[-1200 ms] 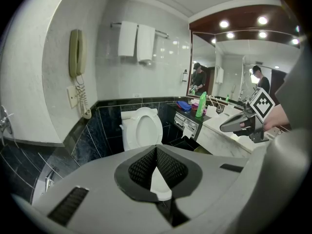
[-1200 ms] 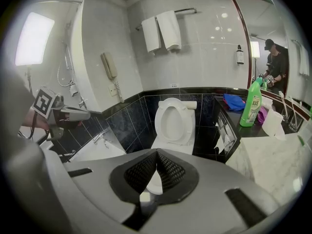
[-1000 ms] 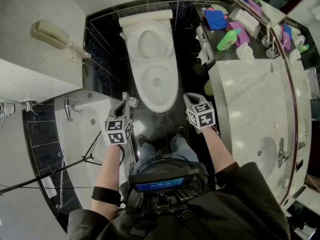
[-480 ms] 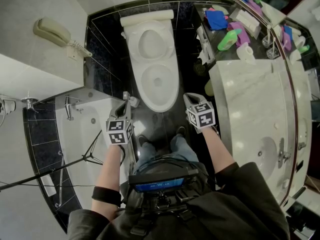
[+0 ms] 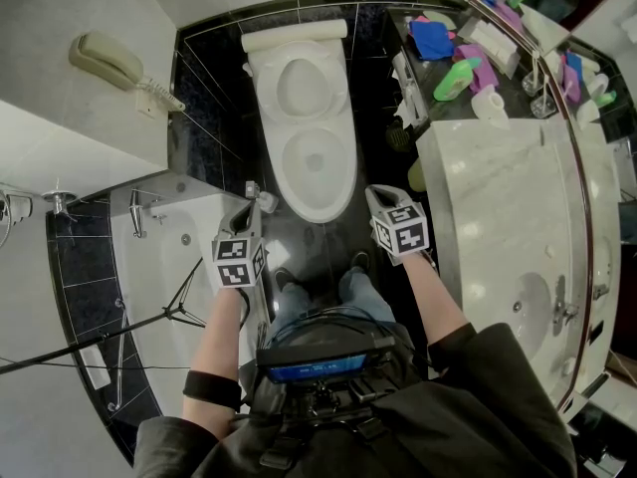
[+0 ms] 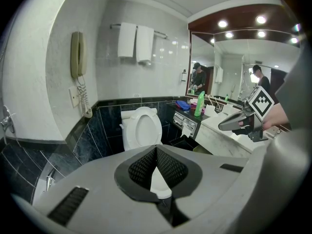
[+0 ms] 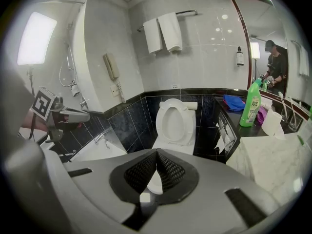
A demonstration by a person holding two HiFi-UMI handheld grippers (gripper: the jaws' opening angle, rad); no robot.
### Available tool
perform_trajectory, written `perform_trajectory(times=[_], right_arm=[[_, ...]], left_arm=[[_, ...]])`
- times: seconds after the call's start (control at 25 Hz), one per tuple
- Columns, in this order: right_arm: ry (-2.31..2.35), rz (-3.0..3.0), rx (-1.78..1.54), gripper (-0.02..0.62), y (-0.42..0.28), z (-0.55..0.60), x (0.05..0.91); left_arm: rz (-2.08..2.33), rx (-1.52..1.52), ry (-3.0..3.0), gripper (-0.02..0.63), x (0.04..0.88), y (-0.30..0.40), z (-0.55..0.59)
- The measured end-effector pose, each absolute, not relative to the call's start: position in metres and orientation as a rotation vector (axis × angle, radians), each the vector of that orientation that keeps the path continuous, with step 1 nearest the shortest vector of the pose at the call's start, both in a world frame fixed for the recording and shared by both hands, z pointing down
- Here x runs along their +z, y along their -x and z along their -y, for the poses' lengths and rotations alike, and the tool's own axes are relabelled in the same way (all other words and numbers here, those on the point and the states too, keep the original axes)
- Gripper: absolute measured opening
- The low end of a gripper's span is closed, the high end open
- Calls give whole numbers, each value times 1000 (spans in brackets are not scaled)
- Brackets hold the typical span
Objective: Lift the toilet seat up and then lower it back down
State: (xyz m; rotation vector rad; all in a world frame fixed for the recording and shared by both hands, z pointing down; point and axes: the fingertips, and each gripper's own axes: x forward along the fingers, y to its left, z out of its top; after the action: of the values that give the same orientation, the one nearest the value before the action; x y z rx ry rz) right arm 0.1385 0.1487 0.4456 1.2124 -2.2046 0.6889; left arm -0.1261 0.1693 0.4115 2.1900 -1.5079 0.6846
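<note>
1. Hard to make out: in both gripper views each claw's own grey body covers the front rim of the toilet bowl (image 5: pixel 317 202). In the head view the claw tips are small and dark against the floor. The bathtub (image 5: pixel 174 252) is cut off at the left. The mirror (image 6: pixel 229 62) holds reflections too small to detail
2. Left claw (image 6: pixel 156 149): jaws closed tip to tip, with nothing between them. It is carried on an outstretched left forearm (image 5: pixel 214 347) and slants forward and down. It sits left of the bowl's front, by the bathtub corner and apart from the toilet
3. Right claw (image 7: pixel 157 152): jaws likewise together and empty. The right forearm (image 5: pixel 433 297) is extended and the claw has the same downward slant. It sits right of the bowl's front, near the marble table (image 5: pixel 498 197), touching neither
4. Toilet seat (image 5: pixel 299 86): raised, standing upright against the cistern (image 5: pixel 294 36), with the bowl open below. Both claws are well short of it
5. Room: black tiled floor (image 5: pixel 373 127), black tiles on the lower wall and white above. A wall phone (image 5: pixel 105 63) hangs on the left and two white towels (image 6: pixel 135 42) hang on a rail. The table carries a sunken basin (image 5: pixel 532 302), and a dark shelf behind it holds a green bottle (image 5: pixel 453 80) and a blue cloth (image 5: pixel 430 38). A black tripod (image 5: pixel 149 327) stands over the bathtub
</note>
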Motion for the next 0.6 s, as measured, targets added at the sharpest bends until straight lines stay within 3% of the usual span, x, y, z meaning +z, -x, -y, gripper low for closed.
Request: perform_trajectory(times=[0.6], right_arm=[[-1206,2219,678,2,-134,-151,438]], left_arm=[[1520,680,-2201,8,406,126,-173]])
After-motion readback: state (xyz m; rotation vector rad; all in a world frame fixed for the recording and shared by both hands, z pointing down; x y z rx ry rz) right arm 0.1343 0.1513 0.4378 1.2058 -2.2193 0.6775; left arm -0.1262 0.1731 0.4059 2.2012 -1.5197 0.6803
